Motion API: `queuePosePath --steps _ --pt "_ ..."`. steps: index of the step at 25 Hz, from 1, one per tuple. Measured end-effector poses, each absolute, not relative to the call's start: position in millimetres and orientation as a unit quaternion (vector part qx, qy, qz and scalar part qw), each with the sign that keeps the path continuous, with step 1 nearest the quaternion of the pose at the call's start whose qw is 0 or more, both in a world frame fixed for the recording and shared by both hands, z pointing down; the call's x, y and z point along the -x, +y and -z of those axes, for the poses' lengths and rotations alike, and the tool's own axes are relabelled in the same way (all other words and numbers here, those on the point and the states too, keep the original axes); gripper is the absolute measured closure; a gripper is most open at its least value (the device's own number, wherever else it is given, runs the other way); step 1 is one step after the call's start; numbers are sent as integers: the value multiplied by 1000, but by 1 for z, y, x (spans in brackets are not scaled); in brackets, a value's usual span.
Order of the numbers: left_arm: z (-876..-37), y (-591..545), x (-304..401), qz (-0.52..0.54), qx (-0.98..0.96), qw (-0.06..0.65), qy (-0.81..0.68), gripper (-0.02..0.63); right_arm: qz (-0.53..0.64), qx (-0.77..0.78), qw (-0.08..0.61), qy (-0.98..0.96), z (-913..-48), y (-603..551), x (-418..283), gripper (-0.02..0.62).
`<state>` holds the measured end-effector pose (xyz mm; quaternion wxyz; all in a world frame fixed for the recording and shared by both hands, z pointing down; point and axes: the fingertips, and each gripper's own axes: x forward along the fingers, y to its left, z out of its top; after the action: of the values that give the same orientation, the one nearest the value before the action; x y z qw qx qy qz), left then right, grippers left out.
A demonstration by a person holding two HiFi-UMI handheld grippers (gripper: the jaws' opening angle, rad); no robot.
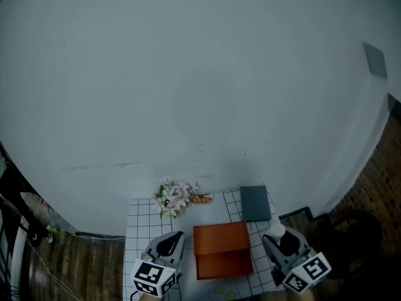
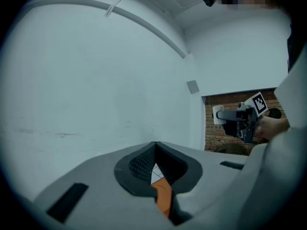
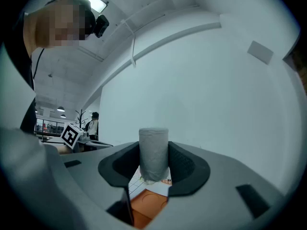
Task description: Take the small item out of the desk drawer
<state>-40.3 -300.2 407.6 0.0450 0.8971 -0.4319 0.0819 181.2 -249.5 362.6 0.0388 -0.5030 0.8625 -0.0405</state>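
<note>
Quick status from my end: the right tongs (image 3: 153, 151) are pinching a small pale roll (image 3: 153, 140). It stands upright between the pads, with its top poking out above the tips. So the small item is in my grip and up in the air over the orange drawer box (image 1: 220, 246), not inside it. Looking down past the roll in the right gripper view, I can see orange and a bit of the checked surface (image 1: 141, 221) underneath. The roll doesn't seem to be touching either.

The left tongs (image 2: 156, 145) are pressed together with nothing in them. They hang just left of the drawer box and touch nothing, as far as I can make out.

I'd call the main part done — item grabbed and lifted clear. What's left, I reckon, is setting it down somewhere on the surface. There's bare grid to the left of the box, while the back edge is taken up by flowers (image 1: 174, 198) and a grey box (image 1: 254, 202).

The drawer might need pushing shut too, but from the head view I can't tell whether the lower orange part is an open drawer or just the front face. The roll looks soft, so I'd keep the squeeze gentle on the way down.
</note>
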Motion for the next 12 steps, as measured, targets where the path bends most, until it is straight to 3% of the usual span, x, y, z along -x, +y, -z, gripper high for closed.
queuePosePath --steps 12 --pt "-428 -288 42 -87 -896 71 -429 603 70 499 45 863 -379 -241 -174 423"
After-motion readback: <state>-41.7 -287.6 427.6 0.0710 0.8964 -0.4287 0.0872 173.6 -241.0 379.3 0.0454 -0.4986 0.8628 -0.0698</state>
